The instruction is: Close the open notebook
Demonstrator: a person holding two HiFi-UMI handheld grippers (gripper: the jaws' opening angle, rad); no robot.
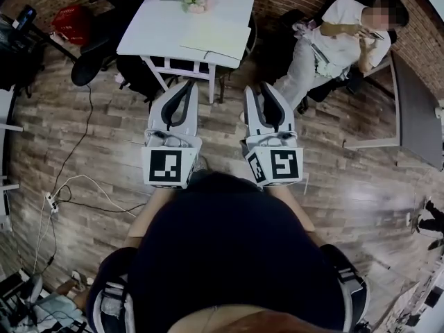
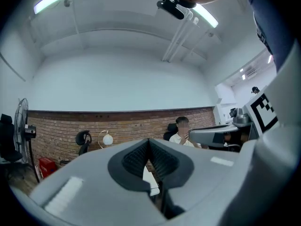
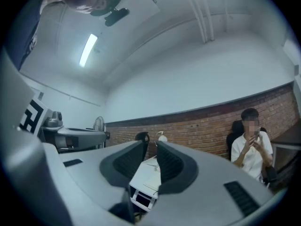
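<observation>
An open notebook (image 1: 215, 41) lies flat with pale pages near the front edge of a white table (image 1: 159, 26), at the top of the head view. Both grippers are held level over the wooden floor, short of the table and apart from it. My left gripper (image 1: 186, 85) has its tips together with nothing between them; the left gripper view shows the left gripper (image 2: 148, 141) with its ribbed pads meeting. My right gripper (image 1: 259, 89) stands open and empty. In the right gripper view, the gap of the right gripper (image 3: 151, 145) frames the table (image 3: 143, 172) and the notebook (image 3: 153, 181).
A small bunch of flowers (image 1: 195, 2) lies further back on the table. A seated person in a white shirt (image 1: 347, 37) is right of it, beside a dark desk (image 1: 416, 109). A black office chair (image 1: 97, 61) and a red bag (image 1: 73, 23) stand left. Cables (image 1: 69, 186) trail across the floor.
</observation>
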